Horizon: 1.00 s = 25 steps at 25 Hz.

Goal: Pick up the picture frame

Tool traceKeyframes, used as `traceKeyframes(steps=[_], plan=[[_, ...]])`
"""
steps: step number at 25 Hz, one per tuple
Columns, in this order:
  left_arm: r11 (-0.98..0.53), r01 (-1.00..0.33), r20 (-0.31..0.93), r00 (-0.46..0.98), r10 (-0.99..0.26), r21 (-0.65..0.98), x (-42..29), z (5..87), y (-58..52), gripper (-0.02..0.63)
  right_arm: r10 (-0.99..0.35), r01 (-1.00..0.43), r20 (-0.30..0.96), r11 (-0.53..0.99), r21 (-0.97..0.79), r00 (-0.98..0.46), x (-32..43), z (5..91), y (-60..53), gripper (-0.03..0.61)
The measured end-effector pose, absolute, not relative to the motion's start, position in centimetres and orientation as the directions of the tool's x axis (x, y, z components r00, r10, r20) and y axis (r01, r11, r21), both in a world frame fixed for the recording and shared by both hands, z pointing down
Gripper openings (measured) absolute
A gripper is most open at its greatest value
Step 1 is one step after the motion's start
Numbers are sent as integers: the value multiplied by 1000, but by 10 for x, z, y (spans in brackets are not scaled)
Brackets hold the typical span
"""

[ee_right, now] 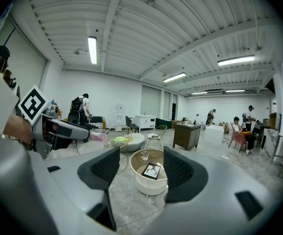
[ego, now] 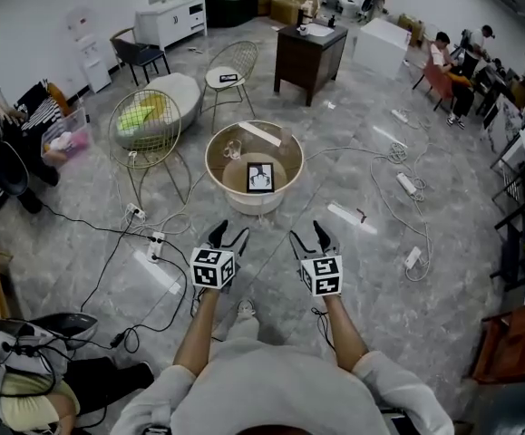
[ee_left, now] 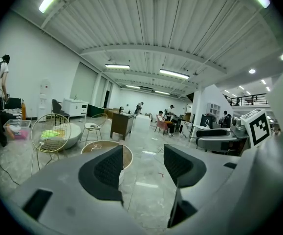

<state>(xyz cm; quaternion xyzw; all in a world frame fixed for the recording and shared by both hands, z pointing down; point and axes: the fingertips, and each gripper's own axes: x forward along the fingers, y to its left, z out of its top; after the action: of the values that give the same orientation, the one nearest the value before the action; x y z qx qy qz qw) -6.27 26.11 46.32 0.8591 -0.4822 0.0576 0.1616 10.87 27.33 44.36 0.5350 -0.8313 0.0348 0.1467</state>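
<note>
1. In the left gripper view, a pad (ee_left: 107, 168) of my left gripper (ee_left: 142, 166) hid most of the round table (ee_left: 91, 145) at lower centre; only its rim showed.
2. In the head view, the picture frame (ego: 260, 177) at centre was too small for me to tell its print.
3. The lower-left edge cut off a person (ego: 17, 397).
</note>
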Motion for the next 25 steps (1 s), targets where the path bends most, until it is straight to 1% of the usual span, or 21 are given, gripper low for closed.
traceKeyframes(steps=[16,25], plan=[[-548,-808,257,589,-766,216,-86,454,75,252,-904,-929,290,356,100,-315,83,440,100,264],[-578,-789,265,615,-743,210,-97,463,19,252,-911,-939,297,328,105,-285,71,450,49,264]])
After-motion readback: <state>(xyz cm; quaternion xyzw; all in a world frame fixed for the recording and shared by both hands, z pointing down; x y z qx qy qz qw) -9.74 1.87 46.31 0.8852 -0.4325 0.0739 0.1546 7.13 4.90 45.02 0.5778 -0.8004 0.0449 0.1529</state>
